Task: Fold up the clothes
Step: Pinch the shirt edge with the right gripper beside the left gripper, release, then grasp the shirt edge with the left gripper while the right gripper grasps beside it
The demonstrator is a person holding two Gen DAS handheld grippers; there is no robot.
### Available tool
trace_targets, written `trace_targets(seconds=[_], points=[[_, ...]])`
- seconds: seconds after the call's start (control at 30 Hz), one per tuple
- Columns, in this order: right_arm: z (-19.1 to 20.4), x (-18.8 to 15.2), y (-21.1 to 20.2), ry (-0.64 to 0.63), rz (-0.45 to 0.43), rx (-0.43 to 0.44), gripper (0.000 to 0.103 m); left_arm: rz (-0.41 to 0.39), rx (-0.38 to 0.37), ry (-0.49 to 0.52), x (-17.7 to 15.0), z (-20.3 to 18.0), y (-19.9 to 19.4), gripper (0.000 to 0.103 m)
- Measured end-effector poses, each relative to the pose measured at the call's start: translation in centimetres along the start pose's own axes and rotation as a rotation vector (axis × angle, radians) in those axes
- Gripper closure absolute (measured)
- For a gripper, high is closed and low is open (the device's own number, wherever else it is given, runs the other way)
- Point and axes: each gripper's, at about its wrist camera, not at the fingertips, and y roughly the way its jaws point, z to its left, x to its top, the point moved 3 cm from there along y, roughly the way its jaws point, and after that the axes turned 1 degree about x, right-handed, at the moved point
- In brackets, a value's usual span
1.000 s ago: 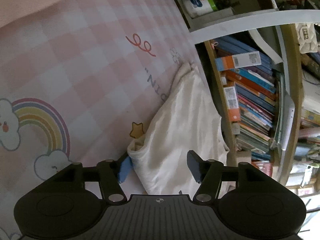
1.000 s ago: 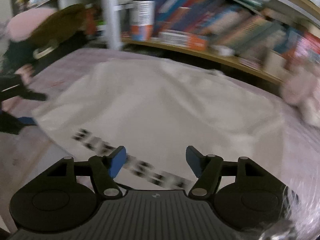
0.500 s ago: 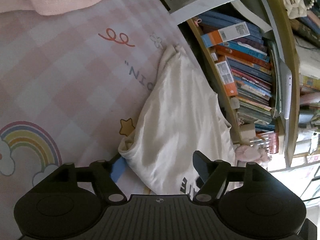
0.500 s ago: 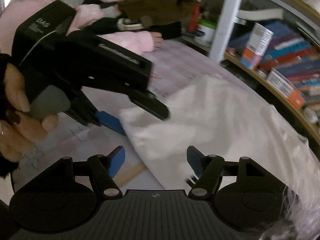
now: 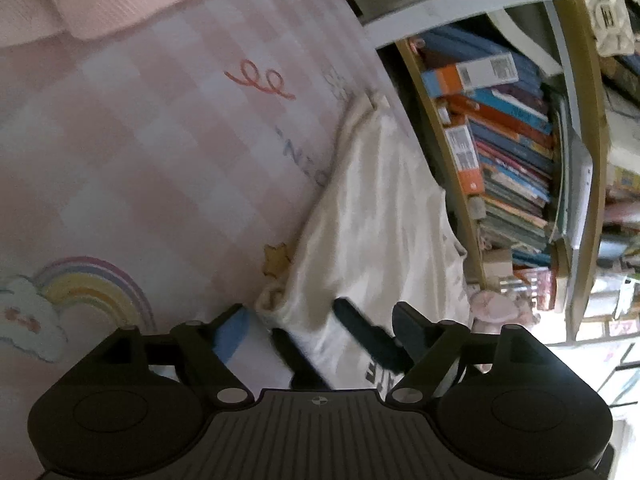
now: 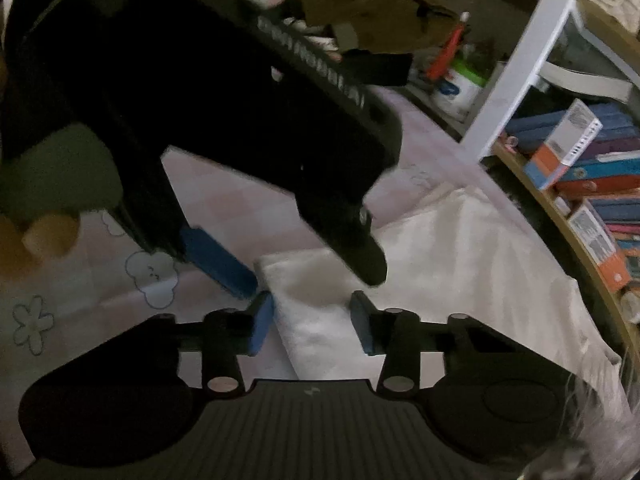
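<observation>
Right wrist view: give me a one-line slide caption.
Both open tongs, right and left, converge on a corner of the cream garment on the pink checked sheet.

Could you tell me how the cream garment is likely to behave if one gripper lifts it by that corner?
The cream garment looks thin and wrinkled, so it would probably drape and sag, not hold shape. The checked bedsheet under it looks soft, so it may drag and bunch. It seems light.

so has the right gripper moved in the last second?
Yes. The right gripper swung left, away from the bookshelf, to the shirt corner beside the left gripper.
</observation>
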Motion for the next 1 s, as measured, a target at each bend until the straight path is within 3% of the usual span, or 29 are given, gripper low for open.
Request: trace_targets(seconds=[0.07, 0.1, 0.3, 0.6, 0.67, 0.7, 0.77, 1.0], points=[[-0.1, 0.0, 0.2, 0.009, -0.003, 0.007, 0.092, 0.010, -0.024, -0.031, 0.3, 0.2, 0.3, 0.021], [-0.4, 0.0, -0.2, 0.032, -0.019, 0.005, 0.095, 0.015, -0.036, -0.046, 0.4, 0.3, 0.5, 0.021], [-1.7, 0.4, -2.7, 0.130, -0.080, 0.008, 0.096, 0.054, -0.114, -0.136, 1.2, 0.6, 1.9, 0.018], [-2.6, 0.5, -3.9, 0.230, -0.081, 0.029, 0.096, 0.074, -0.213, -0.190, 2.0, -0.3, 4.5, 0.021], [-3.1, 0.5, -3.7, 0.276, -0.069, 0.049, 0.088, 0.081, -0.222, -0.182, 2.0, -0.5, 4.8, 0.021], [-3.3, 0.5, -3.6, 0.301, -0.065, 0.063, 0.075, 0.083, -0.224, -0.180, 2.0, -0.5, 4.9, 0.021], [-3.7, 0.4, -4.0, 0.333, -0.070, 0.088, 0.060, 0.080, -0.231, -0.176, 2.0, -0.5, 4.8, 0.021], [-7.1, -1.7, -6.1, 0.476, -0.016, 0.112, 0.050, 0.083, -0.223, -0.148, 2.1, -0.7, 4.7, 0.021]])
